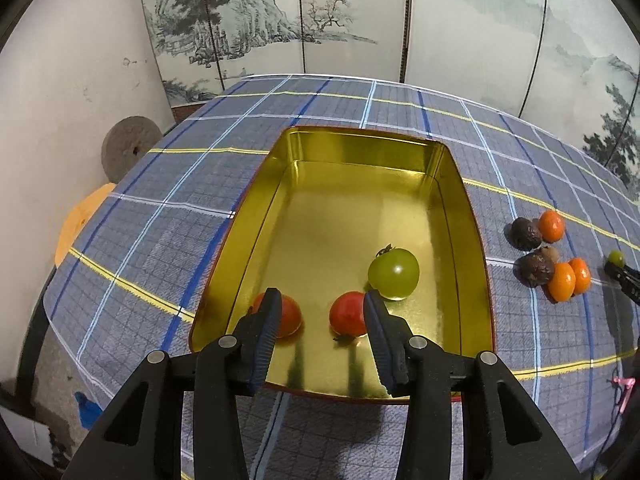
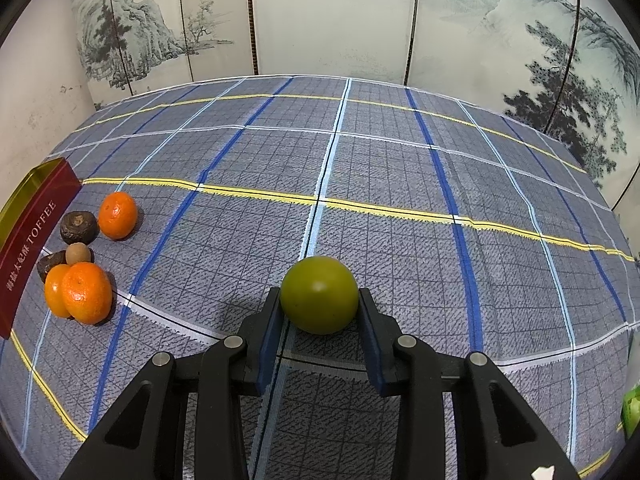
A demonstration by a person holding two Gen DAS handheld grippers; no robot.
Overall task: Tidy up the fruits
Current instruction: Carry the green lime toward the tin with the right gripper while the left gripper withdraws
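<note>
Between the right claw (image 2: pixel 319 308) pads sits a green tomato (image 2: pixel 319 300), clamped across its widest part above the plaid worktop (image 2: pixel 400 208). Smooth, firm and probably slippery, it wants gentle pressure. Left claw (image 1: pixel 320 312) hangs apart, empty, over the gold tin (image 1: pixel 476 240).

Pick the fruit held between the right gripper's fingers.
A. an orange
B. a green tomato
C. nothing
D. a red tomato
B: in the right wrist view, the right gripper has its fingers closed on a green tomato above the cloth.
</note>
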